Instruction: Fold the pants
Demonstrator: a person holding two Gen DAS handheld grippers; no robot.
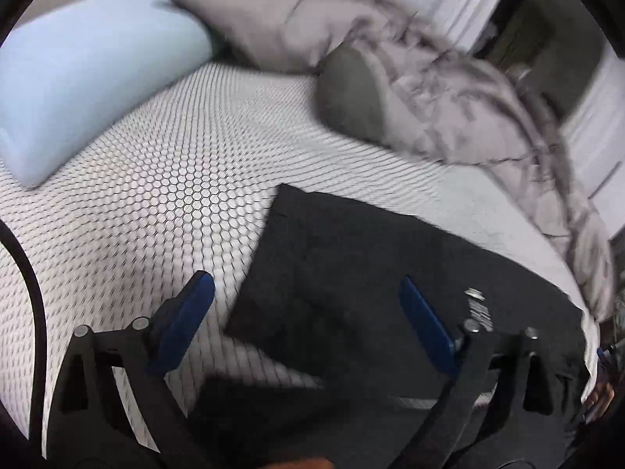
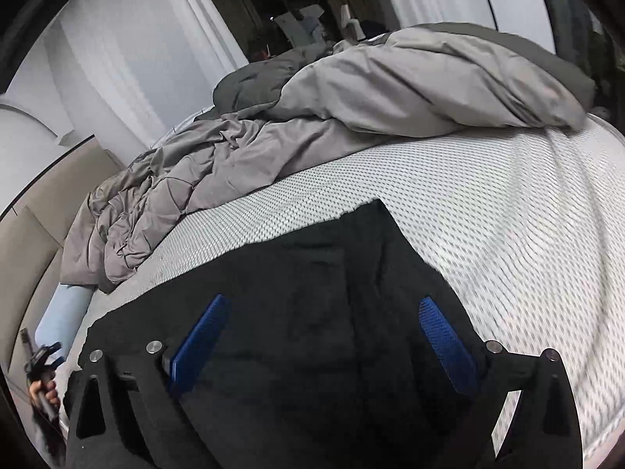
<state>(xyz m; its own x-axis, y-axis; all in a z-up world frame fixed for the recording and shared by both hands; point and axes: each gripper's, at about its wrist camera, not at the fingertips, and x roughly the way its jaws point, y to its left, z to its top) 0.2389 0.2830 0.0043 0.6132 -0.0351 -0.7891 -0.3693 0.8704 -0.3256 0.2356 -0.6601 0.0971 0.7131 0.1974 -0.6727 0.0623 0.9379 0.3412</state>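
Note:
Black pants [image 1: 351, 273] lie flat on the bed's white honeycomb-patterned mattress cover [image 1: 156, 179]. In the left wrist view my left gripper [image 1: 306, 287] is open, its blue fingers spread over the pants' left edge, holding nothing. In the right wrist view the pants [image 2: 332, 293] fill the lower middle, with a corner pointing away. My right gripper [image 2: 324, 305] is open above them and empty. The left gripper [image 2: 43, 355], held by a hand, shows at the far left edge of the right wrist view.
A crumpled grey duvet [image 2: 351, 109] is piled along the far side of the bed. A light blue pillow [image 1: 78, 78] and a grey pillow [image 1: 254, 11] lie at the head. White curtains [image 2: 136, 47] hang behind.

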